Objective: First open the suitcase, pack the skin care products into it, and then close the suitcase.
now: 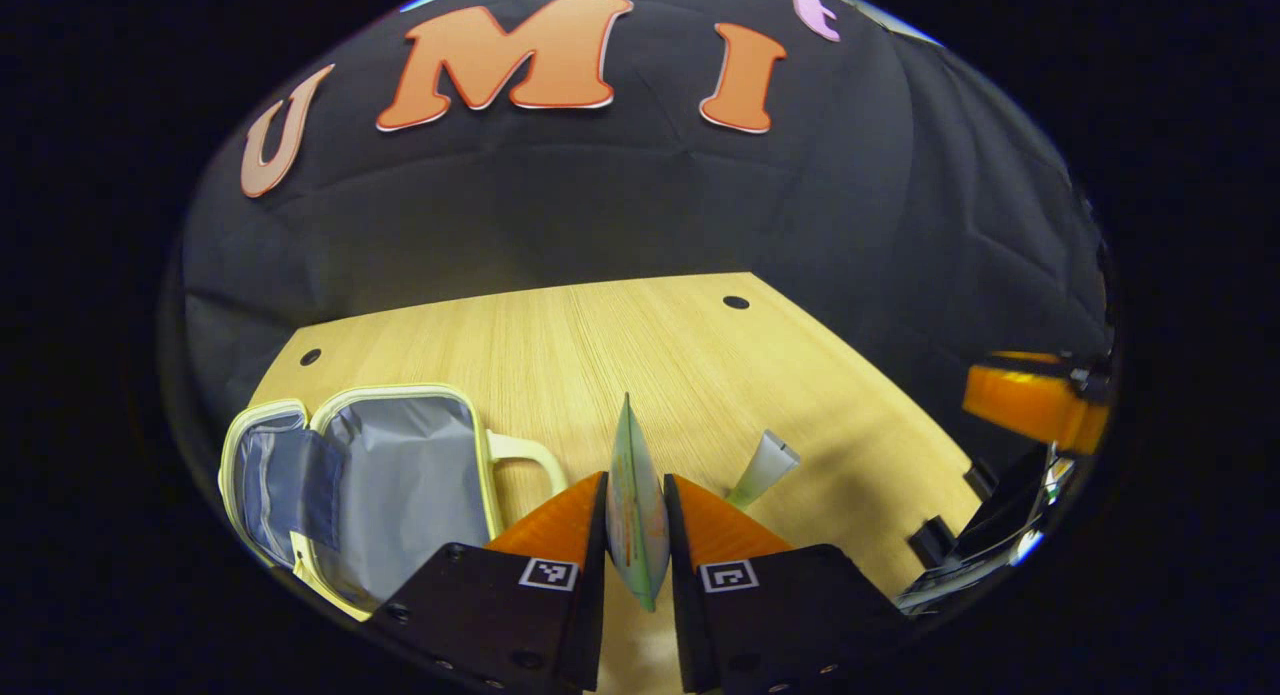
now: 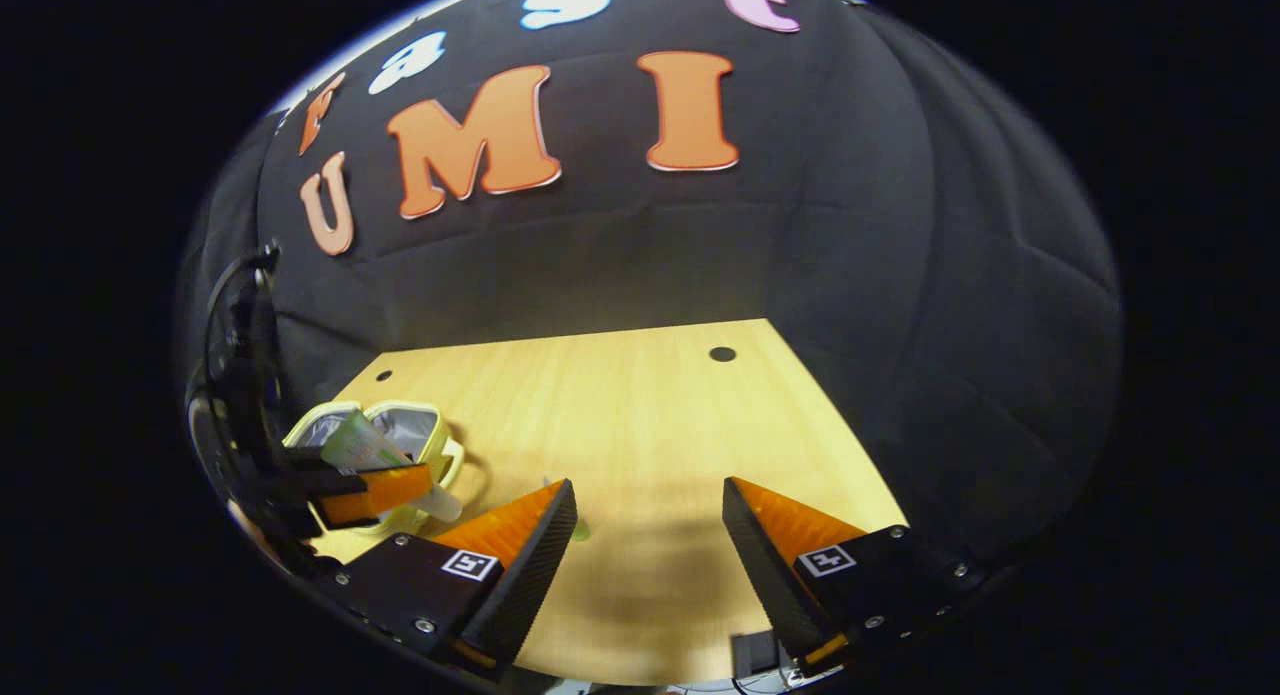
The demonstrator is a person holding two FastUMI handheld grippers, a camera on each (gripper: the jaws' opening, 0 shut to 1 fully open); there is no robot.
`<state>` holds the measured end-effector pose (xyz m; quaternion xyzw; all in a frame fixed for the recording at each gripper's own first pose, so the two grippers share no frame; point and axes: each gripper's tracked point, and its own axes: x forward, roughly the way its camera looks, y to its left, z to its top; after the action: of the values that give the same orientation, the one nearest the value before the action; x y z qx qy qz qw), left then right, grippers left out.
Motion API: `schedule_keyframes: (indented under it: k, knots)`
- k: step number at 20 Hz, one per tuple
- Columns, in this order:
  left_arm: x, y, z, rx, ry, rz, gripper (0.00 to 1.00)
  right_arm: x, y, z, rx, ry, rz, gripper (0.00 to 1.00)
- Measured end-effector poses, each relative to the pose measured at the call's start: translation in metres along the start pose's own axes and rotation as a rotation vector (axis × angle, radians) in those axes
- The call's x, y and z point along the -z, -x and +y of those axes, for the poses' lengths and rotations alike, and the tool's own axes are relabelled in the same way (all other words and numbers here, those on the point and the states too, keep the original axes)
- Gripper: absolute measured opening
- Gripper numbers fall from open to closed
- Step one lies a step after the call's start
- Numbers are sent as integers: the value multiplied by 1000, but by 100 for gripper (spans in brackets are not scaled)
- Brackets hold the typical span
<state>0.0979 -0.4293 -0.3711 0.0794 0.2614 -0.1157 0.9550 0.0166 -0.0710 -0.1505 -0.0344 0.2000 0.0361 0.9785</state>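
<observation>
between the two fingers at the bottom of the left gripper view, a flat pale-green sachet [image 1: 637, 515] is clamped edge-on by the left gripper [image 1: 636, 523], both fingers [image 1: 563, 523] pressed against its sides, its pointed top standing above the tips and its lower corner hanging below them. just beyond the right finger, a small pale tube [image 1: 762, 468] is seen lying on the wooden table [image 1: 640, 345]. to the left, the suitcase [image 1: 375, 490], a small pouch-like case with a cream rim and handle, is laid open on the table, its grey lining exposed and its lid folded out to the far left. at the far right edge of this view, part of the other gripper is glimpsed.

at the bottom of the right gripper view, the right gripper [image 2: 650, 515] is held wide apart over bare table, nothing between its fingers [image 2: 520, 535]. farther off at the left, the left gripper is seen with the sachet held in front of the open suitcase [image 2: 395, 445]. behind the table, the black cloth wall is seen.
</observation>
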Motion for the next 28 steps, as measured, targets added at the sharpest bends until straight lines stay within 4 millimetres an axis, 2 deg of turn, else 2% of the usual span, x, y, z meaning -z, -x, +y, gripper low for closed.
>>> schedule_keyframes:
  k: [3, 7, 9, 12, 15, 16, 18, 20, 21, 23, 24, 28]
  knots:
    - [-9, 22, 35, 1, 55, 2, 30, 24, -33, 40, -65, 91, 62, 94]
    - [-8, 44, 73, -9, 99, 24, 30, 63, -70, 68, -113, 170, 160, 94]
    - [-2, 51, 91, -23, 111, 34, 30, 84, -85, 74, -122, 192, 220, 94]
    - [12, 61, 113, -47, 125, 59, 29, 104, -107, 75, -113, 209, 283, 93]
    - [27, 71, 127, -52, 165, 86, 30, 114, -119, 71, -88, 227, 317, 83]
    - [32, 72, 131, -51, 174, 101, 30, 118, -124, 70, -74, 234, 328, 73]
    - [36, 74, 141, -52, 182, 110, 29, 124, -128, 73, -71, 239, 341, 57]
    - [33, 76, 148, -48, 178, 114, 30, 128, -132, 72, -49, 265, 345, 49]
    - [33, 77, 149, -44, 175, 117, 30, 127, -130, 73, -43, 262, 345, 36]
    - [34, 78, 156, -36, 164, 145, 30, 127, -123, 78, -51, 245, 360, 28]
    - [35, 80, 159, -37, 161, 158, 30, 126, -118, 80, -50, 248, 367, 31]
    - [35, 78, 171, -3, 143, 224, 30, 107, -93, 98, -78, 243, 369, 31]
